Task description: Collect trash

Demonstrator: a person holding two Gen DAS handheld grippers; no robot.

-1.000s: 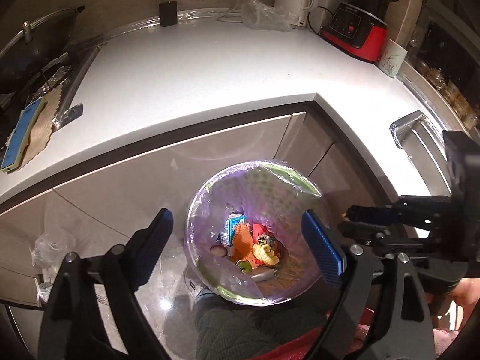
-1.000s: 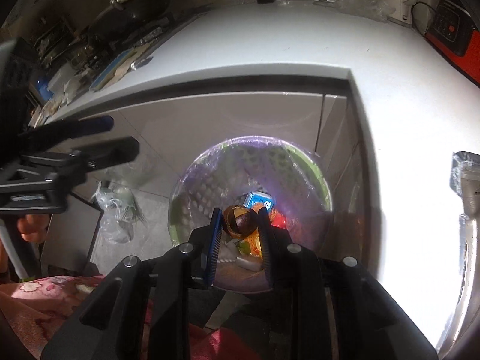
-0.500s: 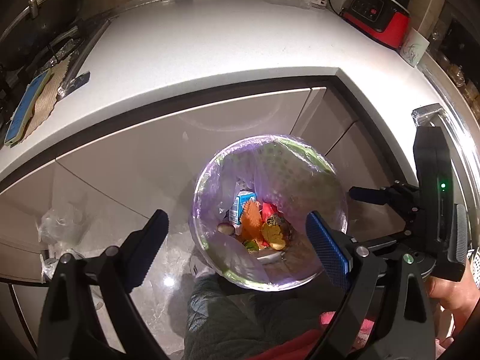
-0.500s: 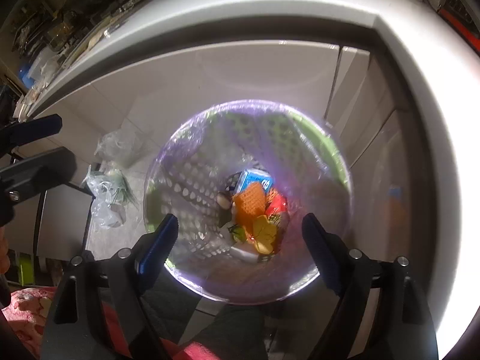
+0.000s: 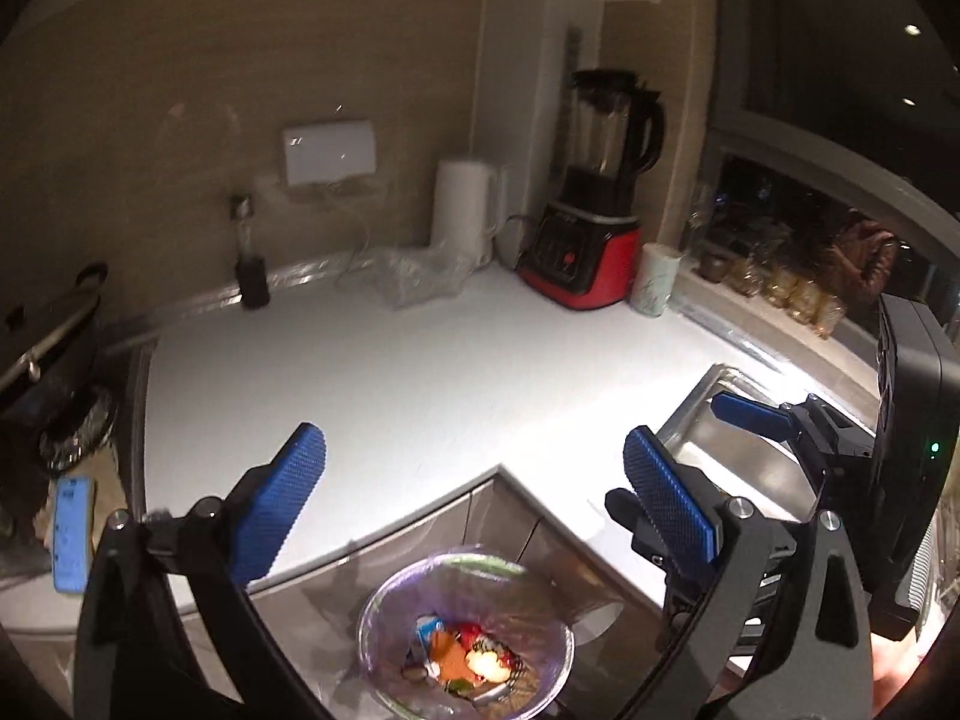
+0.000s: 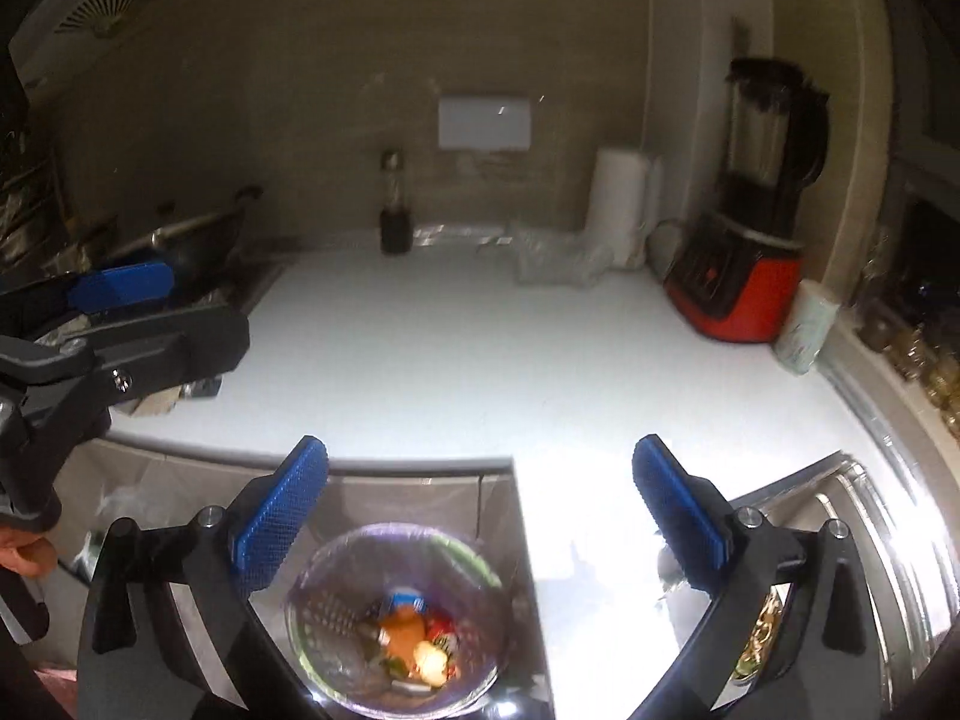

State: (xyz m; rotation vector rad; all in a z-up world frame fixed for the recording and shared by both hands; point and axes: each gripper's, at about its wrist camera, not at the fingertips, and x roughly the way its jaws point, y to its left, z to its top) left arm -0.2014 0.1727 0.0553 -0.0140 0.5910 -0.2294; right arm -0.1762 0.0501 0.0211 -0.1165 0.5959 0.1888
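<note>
While both hand-held tools hang above the white kitchen counter point(image 5: 420, 384), the round waste bin lined with a clear purple-tinted bag point(image 5: 465, 639) stands on the floor below the counter's inner corner, low in each wrist view. In it lies the collected trash point(image 6: 414, 639): a small blue carton, orange peel, something red and a pale yellow piece, all heaped together at the bottom.

The left gripper point(image 5: 474, 504) has just been opening; its blue-padded fingers stand wide apart with nothing between them, and the bin sits beneath and between them, well apart from the pads. The right gripper point(image 6: 480, 510) has likewise just been spreading its jaws and now holds nothing; the bin shows between its fingers, lower down, with the trash clear of both pads. In the left wrist view the right gripper's blue tips reach in from the right edge over a steel sink point(image 5: 720, 450).

At the back of the counter stand a red-based blender with a dark jug point(image 5: 591, 222), a white kettle point(image 5: 465, 210) and a crumpled clear plastic bag point(image 5: 414, 279).
</note>
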